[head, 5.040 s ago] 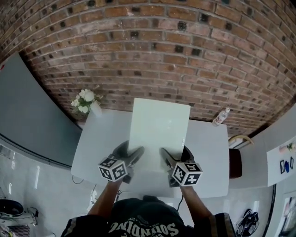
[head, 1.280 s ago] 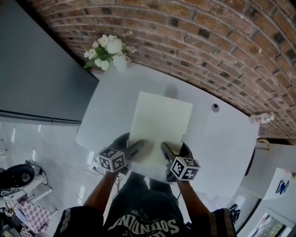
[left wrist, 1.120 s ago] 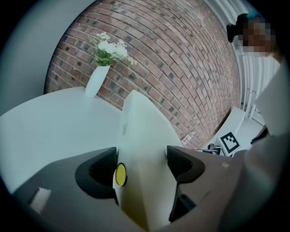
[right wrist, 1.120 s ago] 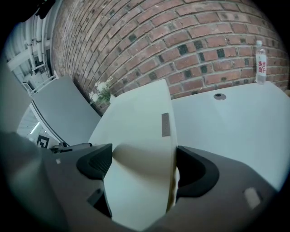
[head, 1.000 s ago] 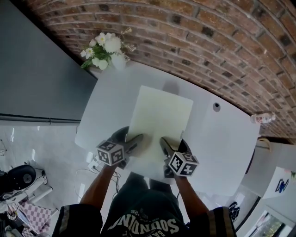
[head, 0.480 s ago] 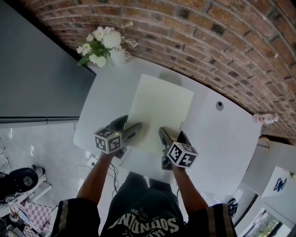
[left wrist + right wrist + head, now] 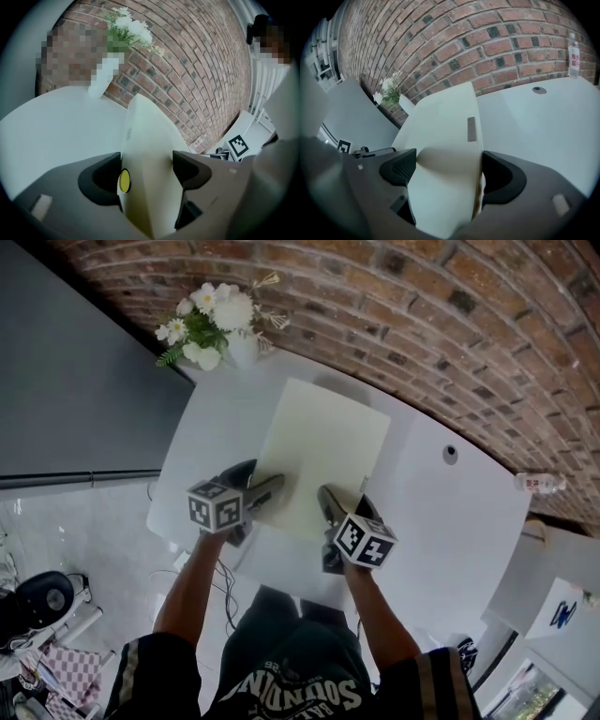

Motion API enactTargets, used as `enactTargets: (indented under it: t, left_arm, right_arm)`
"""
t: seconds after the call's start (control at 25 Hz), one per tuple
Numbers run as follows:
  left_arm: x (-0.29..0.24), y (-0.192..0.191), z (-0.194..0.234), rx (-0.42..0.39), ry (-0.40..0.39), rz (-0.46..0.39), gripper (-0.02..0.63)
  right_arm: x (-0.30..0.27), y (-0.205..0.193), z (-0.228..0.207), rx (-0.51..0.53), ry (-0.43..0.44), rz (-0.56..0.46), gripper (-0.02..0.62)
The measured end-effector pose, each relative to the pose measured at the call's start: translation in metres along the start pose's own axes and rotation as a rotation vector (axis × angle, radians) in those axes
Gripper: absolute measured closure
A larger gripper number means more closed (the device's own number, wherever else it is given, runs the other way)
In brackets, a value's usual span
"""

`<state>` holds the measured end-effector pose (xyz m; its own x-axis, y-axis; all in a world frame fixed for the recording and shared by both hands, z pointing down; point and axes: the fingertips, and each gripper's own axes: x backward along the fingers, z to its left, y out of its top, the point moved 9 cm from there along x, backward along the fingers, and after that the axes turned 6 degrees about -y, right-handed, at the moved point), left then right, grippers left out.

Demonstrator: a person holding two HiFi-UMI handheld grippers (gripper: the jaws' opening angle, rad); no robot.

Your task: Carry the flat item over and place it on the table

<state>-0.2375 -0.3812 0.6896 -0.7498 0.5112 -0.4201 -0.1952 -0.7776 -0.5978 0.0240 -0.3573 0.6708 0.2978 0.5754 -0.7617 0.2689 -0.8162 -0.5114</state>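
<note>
Board (image 7: 323, 451) now further over tabletop (image 7: 450, 512) than before, stretching ahead of my left tongs (image 7: 265, 493) and right tongs (image 7: 328, 505), both clamped on it.

A red-brown brick wall with pale mortar (image 7: 450, 296) runs across the top. At its foot, to the left, a bunch of white flowers with green leaves (image 7: 211, 317) stands in a white vase (image 7: 242, 348). Far to the right, a clear plastic bottle with a red-printed label (image 7: 539, 484) stands close to the bricks. A flat grey panel (image 7: 66, 381) fills the left side above a glossy white tiled floor (image 7: 84, 531), where a round black object (image 7: 37, 601) and a checked cloth (image 7: 52, 681) lie.
</note>
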Motion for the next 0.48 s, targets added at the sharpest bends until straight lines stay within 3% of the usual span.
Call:
enactTargets:
  t: [0.48]
  left_arm:
    - [-0.009,0.002,0.024,0.019,-0.009,0.038,0.252]
  right_arm:
    - [-0.019,-0.005,0.004,-0.016,-0.033,0.017,0.149]
